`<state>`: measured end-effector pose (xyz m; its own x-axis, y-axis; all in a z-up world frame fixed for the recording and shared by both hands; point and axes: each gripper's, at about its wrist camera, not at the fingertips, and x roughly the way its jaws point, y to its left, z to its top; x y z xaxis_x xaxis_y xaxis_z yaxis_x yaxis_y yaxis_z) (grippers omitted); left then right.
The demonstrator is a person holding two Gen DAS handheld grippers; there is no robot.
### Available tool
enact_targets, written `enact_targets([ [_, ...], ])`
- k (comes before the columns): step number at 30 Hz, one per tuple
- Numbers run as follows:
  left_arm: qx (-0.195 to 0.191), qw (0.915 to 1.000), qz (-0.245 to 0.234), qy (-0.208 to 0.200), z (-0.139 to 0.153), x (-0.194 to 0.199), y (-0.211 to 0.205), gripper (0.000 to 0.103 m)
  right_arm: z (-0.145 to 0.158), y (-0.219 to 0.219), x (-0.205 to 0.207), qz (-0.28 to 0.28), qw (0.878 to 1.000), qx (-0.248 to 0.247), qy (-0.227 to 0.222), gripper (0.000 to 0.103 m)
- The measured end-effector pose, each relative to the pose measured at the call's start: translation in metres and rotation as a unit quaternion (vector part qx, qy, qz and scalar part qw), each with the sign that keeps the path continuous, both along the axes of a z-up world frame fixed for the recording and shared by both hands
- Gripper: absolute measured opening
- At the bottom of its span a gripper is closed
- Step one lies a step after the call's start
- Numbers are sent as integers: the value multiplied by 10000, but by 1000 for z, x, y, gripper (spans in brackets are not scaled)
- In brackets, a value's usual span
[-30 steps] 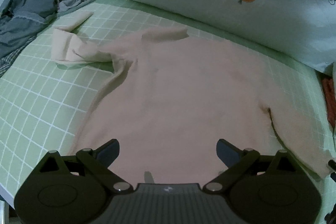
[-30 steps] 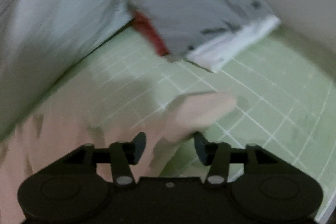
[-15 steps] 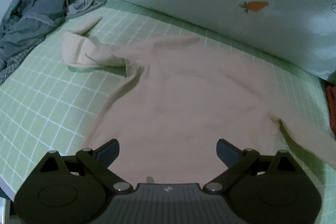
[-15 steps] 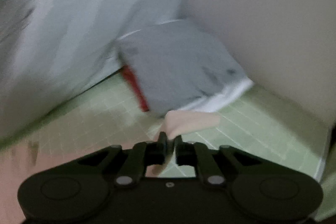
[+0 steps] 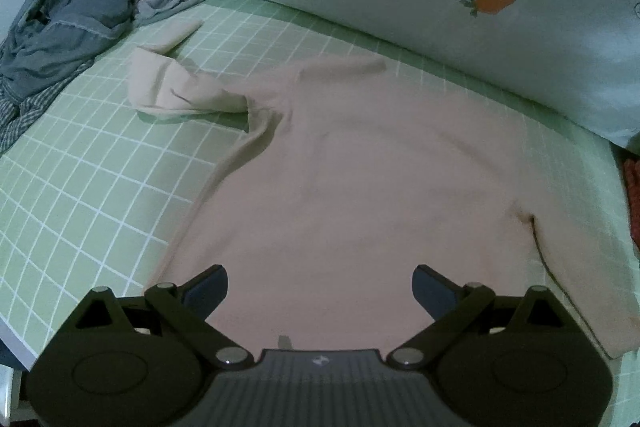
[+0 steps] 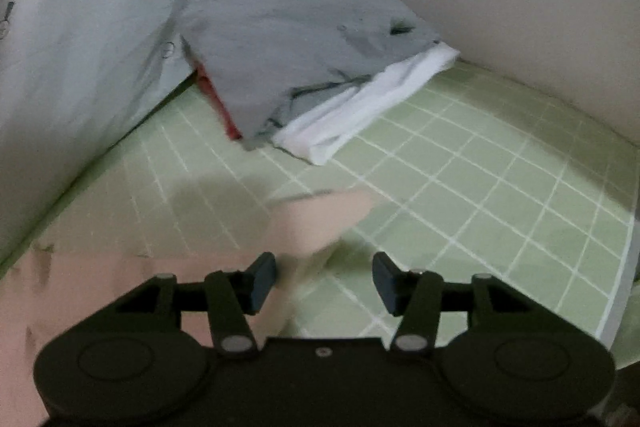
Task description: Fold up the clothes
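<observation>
Right hand-held gripper (image 6: 324, 281) opening, nothing pinched, sleeve end (image 6: 320, 223) just ahead; left hand-held gripper (image 5: 320, 291) wide open above pink sweater (image 5: 360, 179) spread on bed (image 5: 80, 187); spreading step, next likely folding sleeves inward.

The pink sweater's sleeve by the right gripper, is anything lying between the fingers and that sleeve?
Nothing visible does. The right gripper has its fingers opening, and the sleeve of the pink sweater lies just ahead on bare green checked sheet. The folded clothes stack sits farther back by the wall.
</observation>
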<state>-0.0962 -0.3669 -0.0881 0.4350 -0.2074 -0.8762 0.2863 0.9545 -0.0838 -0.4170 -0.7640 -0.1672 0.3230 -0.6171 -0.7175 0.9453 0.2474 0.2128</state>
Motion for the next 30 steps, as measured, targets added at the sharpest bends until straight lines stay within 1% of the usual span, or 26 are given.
enact_targets([
  [3,41,10000,-58,-48,1,-2,-3,98,-3,-1,-11,-241,9997,-46,78,55],
  [5,72,9999,-84,-70,2,-4,-4,98,-6,-4,-14,-365,9986,-126,360,55],
  [8,98,9999,-73,-59,2,-5,-5,98,-5,1,-17,-326,9978,-285,498,55],
  [11,124,9999,-66,-79,3,-7,-5,98,-1,7,-22,-672,9948,-496,579,55],
  [13,136,9998,-37,-104,4,-9,-4,98,1,8,-27,-943,9919,-557,642,58],
  [14,140,9998,-14,-113,4,-9,-3,98,0,8,-28,-960,9917,-517,675,60],
  [19,124,9999,37,-63,3,-10,0,98,-13,2,-24,-707,9934,-156,888,60],
  [22,138,9999,15,-66,3,-11,-1,98,-16,4,-16,-536,9940,-92,953,60],
  [25,151,9999,24,-72,3,-11,-1,98,-18,3,-7,-354,9955,13,878,60],
  [27,160,9998,65,-69,2,-10,-1,98,-19,1,-2,-318,9971,120,679,59],
  [30,180,9998,96,-62,2,-10,0,98,-16,-1,5,-266,9990,106,339,59],
])
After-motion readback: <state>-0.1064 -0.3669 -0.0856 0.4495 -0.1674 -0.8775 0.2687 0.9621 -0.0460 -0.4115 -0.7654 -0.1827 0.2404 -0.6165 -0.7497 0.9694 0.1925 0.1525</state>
